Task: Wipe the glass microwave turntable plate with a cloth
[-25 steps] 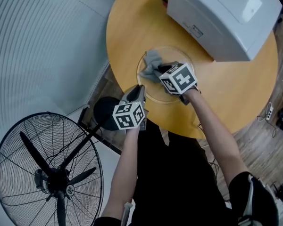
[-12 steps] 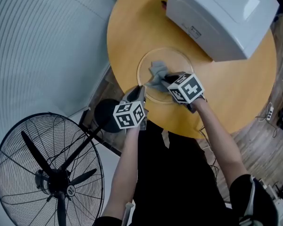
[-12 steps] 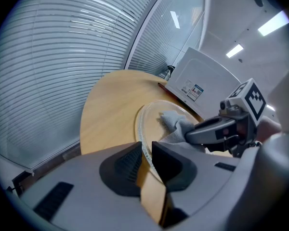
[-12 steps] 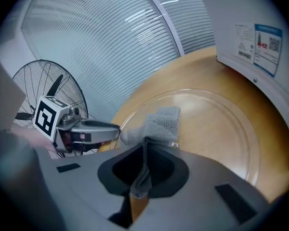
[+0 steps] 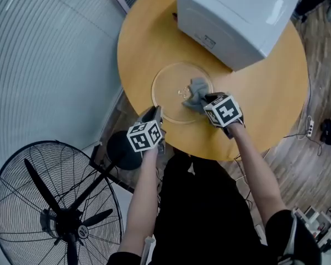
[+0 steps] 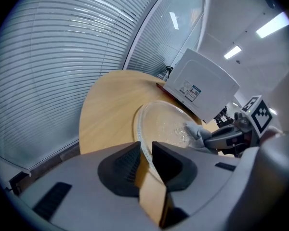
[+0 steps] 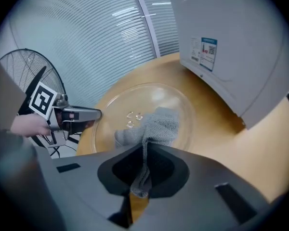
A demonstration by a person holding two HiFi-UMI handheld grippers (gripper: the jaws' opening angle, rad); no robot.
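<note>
The clear glass turntable plate [image 5: 174,90] lies near the front edge of the round wooden table [image 5: 270,101]. My right gripper [image 5: 206,100] is shut on a grey cloth [image 5: 197,90], whose free end rests on the right part of the plate. In the right gripper view the cloth [image 7: 156,126] runs from between the jaws onto the plate [image 7: 149,97]. My left gripper [image 5: 156,115] stands at the plate's near left rim. In the left gripper view that rim [image 6: 142,138] passes between the jaws, which have just opened slightly, and the left gripper [image 6: 145,157] still pinches it.
A white microwave [image 5: 234,18] fills the table's far right, close behind the plate. A black standing fan [image 5: 55,203] stands on the floor at lower left. Ribbed blinds [image 5: 44,54] run along the left. The person's body is right against the table's front edge.
My right gripper has dragged the cloth across the plate from its far left part to its right side. The left gripper has stayed at the rim.
</note>
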